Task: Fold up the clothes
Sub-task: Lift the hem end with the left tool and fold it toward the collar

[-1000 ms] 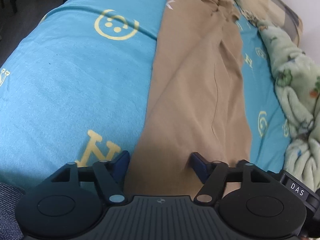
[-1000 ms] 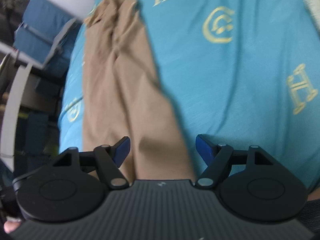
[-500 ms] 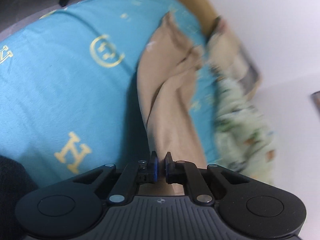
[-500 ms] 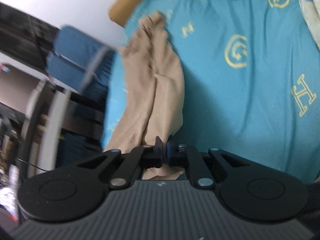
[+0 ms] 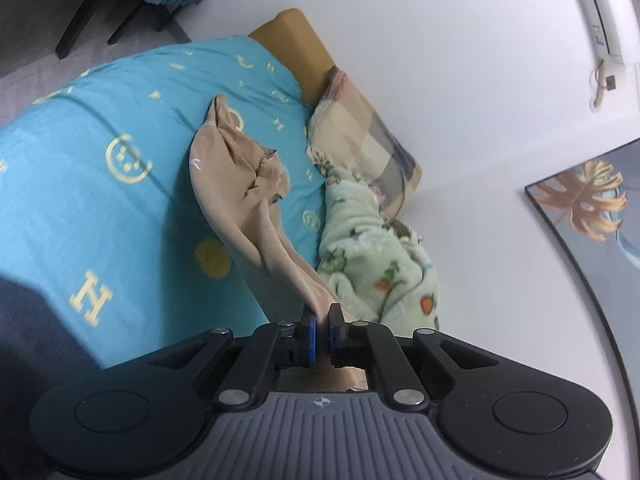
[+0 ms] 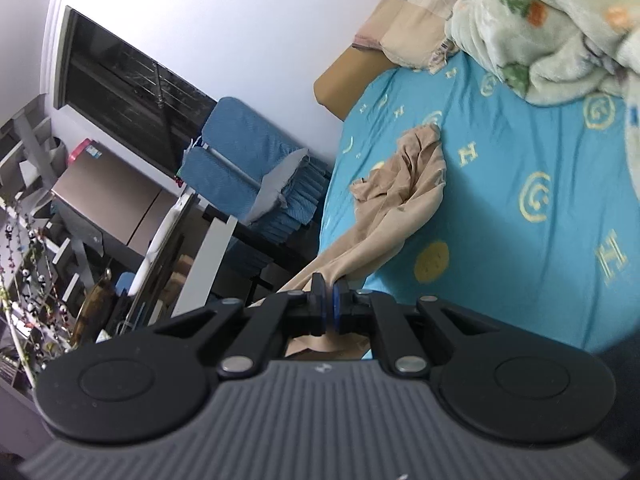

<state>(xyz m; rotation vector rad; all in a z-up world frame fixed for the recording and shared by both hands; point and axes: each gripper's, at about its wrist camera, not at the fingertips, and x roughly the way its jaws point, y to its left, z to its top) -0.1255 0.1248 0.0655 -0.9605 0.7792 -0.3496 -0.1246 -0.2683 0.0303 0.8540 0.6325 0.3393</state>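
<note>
A tan garment (image 5: 244, 200), long like trousers, is raised at its near end above the turquoise bedsheet (image 5: 100, 208). Its far end still rests bunched on the sheet. My left gripper (image 5: 321, 328) is shut on one near corner of the garment. My right gripper (image 6: 329, 307) is shut on the other near corner, and the garment (image 6: 404, 200) hangs from it down to the bedsheet (image 6: 520, 260). The cloth sags in folds between the two grips.
A pale green fleece blanket (image 5: 372, 248) and a checked pillow (image 5: 368, 140) lie along the wall side of the bed. A tan headboard (image 5: 296, 48) stands at the far end. Blue folding chairs (image 6: 256, 176) and a cluttered desk (image 6: 100, 200) stand beside the bed.
Both grippers went from open over the flat garment to shut on its near end, then lifted it up and back. The cloth now hangs in folds instead of lying flat.
</note>
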